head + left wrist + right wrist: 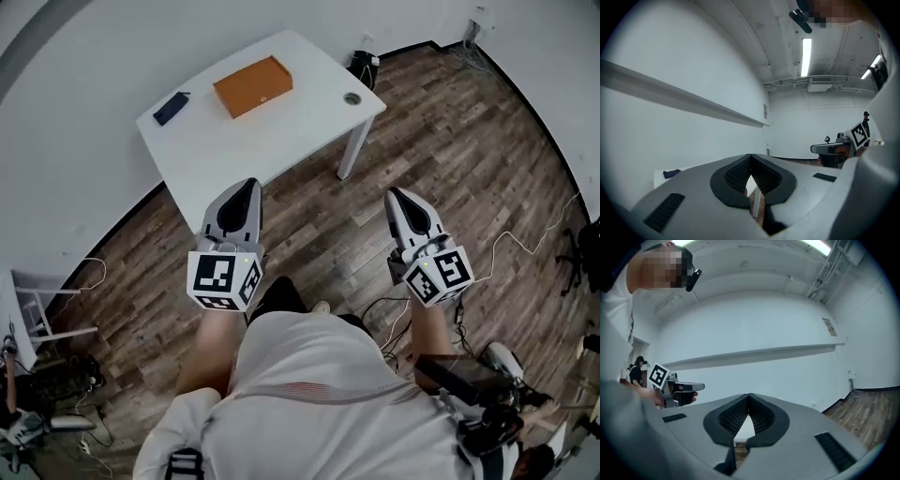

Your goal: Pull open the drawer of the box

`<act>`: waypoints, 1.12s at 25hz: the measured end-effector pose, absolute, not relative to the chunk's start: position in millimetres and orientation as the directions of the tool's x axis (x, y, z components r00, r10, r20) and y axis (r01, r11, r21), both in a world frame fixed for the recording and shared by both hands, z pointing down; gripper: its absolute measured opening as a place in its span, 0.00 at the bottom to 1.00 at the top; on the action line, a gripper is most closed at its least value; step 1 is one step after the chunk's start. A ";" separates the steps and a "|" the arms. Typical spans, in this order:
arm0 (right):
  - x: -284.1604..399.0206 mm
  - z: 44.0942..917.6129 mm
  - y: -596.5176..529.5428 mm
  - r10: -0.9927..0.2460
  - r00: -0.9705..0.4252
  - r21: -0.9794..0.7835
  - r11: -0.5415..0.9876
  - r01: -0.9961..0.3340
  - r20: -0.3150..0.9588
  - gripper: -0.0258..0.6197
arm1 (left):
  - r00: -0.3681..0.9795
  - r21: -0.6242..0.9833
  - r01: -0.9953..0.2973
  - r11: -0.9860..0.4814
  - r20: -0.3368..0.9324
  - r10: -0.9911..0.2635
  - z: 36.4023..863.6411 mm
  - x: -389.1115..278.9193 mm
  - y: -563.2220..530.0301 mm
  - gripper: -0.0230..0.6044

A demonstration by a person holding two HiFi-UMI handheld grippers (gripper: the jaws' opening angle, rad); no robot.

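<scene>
An orange flat box (253,85) lies on the white table (281,141) by the wall, well ahead of both grippers; no drawer front shows from here. My left gripper (248,184) is held over the wooden floor short of the table's near edge, jaws shut and empty. At the same height to the right, my right gripper (393,193) is also shut and empty. In the left gripper view the shut gripper (750,157) points toward the wall and table. The right gripper view shows its own gripper (749,395) shut, with a strip of table behind.
A dark flat object (171,108) lies left of the box and a small round thing (352,97) sits near the table's right corner. Something black (362,67) sits on the floor behind the table. Cables (525,239) run across the floor; a white rack (37,314) stands at left.
</scene>
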State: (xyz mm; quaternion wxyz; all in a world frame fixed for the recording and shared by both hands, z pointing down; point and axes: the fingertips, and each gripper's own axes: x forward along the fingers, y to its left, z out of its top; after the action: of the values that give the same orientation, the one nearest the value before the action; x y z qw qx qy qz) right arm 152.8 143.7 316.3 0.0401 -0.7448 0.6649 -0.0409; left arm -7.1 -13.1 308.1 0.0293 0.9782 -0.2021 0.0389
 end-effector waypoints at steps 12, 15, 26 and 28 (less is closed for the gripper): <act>242.6 331.4 -30.0 -0.995 -0.065 -0.080 0.059 -0.995 0.069 0.04 | 0.821 0.116 -0.570 -0.813 0.110 -0.560 341.0 58.0 -164.1 0.05; 259.6 331.5 -87.2 -0.992 -0.099 -0.067 0.093 -0.993 0.081 0.04 | 0.804 0.117 -0.595 -0.795 0.118 -0.583 342.8 69.9 -208.3 0.05; 285.1 332.0 -208.0 -0.966 -0.236 -0.073 0.229 -0.971 0.107 0.04 | 0.707 0.134 -0.707 -0.694 0.166 -0.688 362.3 71.6 -285.4 0.05; 295.6 331.8 -222.0 -0.959 -0.262 -0.076 0.255 -0.964 0.108 0.04 | 0.682 0.134 -0.731 -0.669 0.171 -0.711 362.0 76.0 -293.0 0.05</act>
State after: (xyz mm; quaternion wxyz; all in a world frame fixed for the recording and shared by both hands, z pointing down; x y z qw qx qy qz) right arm 295.6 -222.0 331.8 -0.0197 -0.6070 0.7919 -0.0632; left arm 76.0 -293.0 362.0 0.0962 0.9121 -0.3951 0.0521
